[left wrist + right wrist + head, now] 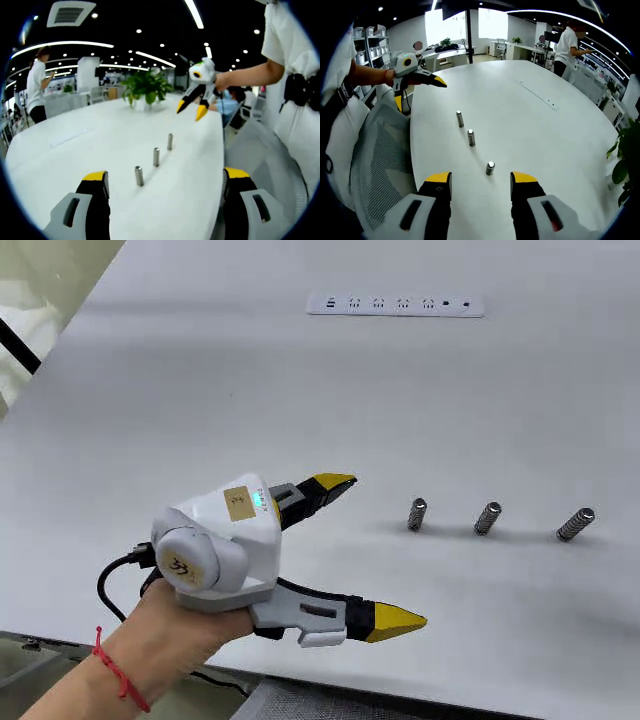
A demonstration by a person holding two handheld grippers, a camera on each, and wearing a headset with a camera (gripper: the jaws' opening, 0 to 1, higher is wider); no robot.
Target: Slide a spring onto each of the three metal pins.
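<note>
My left tool [385, 550] and right tool [481, 180], jaws apart and empty, hang off either end of the three pins [487, 517] on the desk [250, 390], seemingly because each already wears its spring [575, 524].

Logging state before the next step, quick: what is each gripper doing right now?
Left gripper: open, holding nothing.
Right gripper: open, holding nothing.
</note>
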